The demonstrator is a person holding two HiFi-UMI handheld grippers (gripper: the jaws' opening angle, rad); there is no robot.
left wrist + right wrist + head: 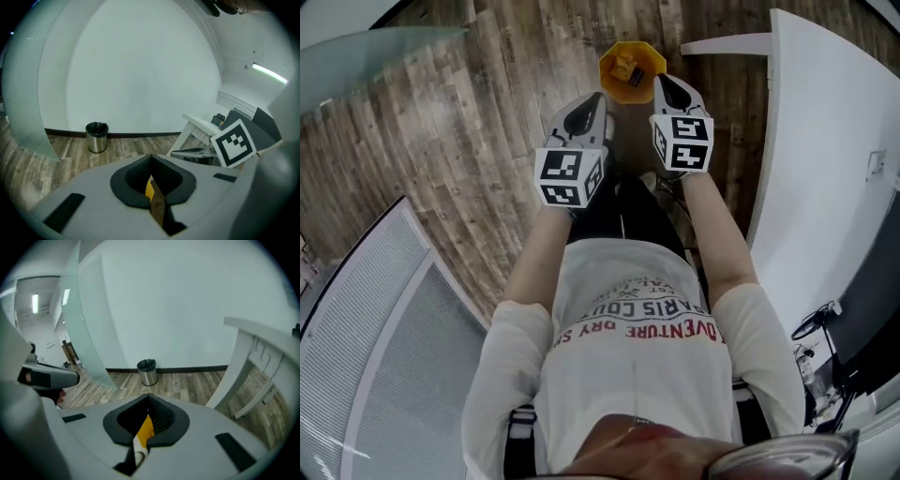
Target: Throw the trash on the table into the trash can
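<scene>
I have both sets of jaws clenched on the thin rim of the orange octagonal box (631,67): my left gripper (598,98) at its 8 o'clock edge, my right gripper (661,82) at 4 o'clock. It hangs over the plank wood floor (469,141). The round steel trash can (148,372) stands well apart at 12 o'clock against the smooth white wall (187,310), with bare floor in between. The white table (825,141) has its edge at 3 o'clock.

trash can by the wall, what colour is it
Silver trash can with a black liner, best in the right gripper view.
</scene>
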